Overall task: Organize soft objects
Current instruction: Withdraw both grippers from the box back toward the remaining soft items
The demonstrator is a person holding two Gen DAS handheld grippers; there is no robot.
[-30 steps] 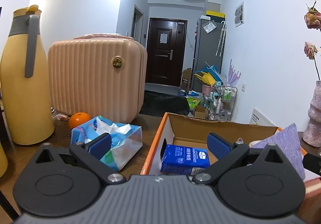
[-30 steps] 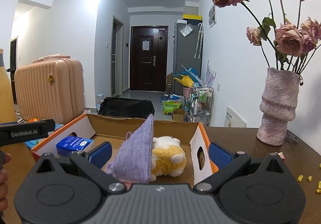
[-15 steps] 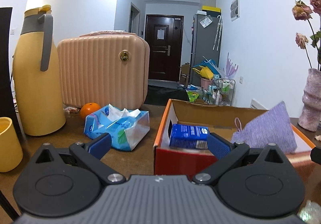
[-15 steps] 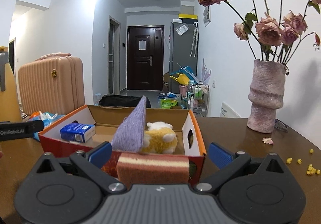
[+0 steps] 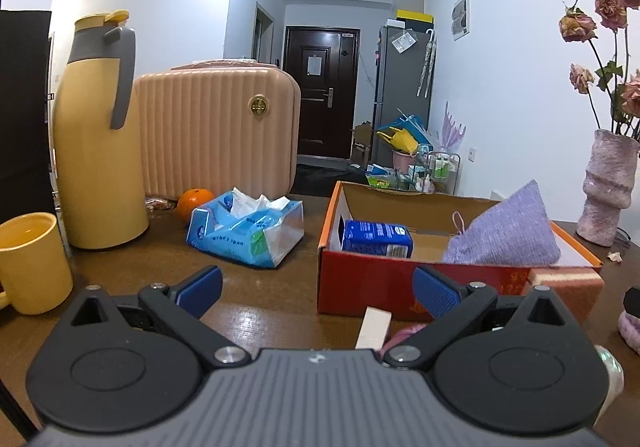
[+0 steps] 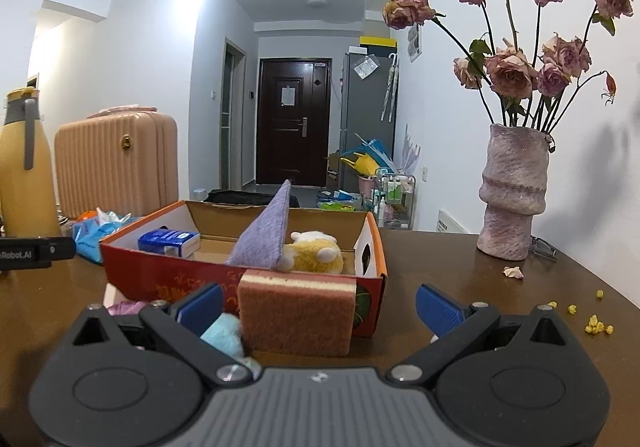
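Observation:
An orange cardboard box (image 5: 384, 279) (image 6: 168, 279) sits on the brown table. It holds a blue tissue pack (image 5: 377, 239) (image 6: 170, 242), a purple cloth pouch (image 5: 508, 231) (image 6: 266, 231) and a yellow plush toy (image 6: 316, 257). A brown sponge (image 6: 296, 313) (image 5: 566, 283) stands against the box's near side. A light blue soft thing (image 6: 224, 335) lies by it. My left gripper (image 5: 316, 293) is open and empty, back from the box. My right gripper (image 6: 320, 307) is open and empty, with the sponge between its fingers' line of view.
A blue tissue bag (image 5: 246, 231), an orange (image 5: 195, 203), a pink case (image 5: 218, 135), a yellow jug (image 5: 100, 135) and a yellow mug (image 5: 32, 263) stand left. A vase of dried roses (image 6: 514, 191) stands right. Yellow crumbs (image 6: 596, 327) lie nearby.
Both grippers have pulled back and lower from the box. The box's red front, the sponge and the near table have come into view.

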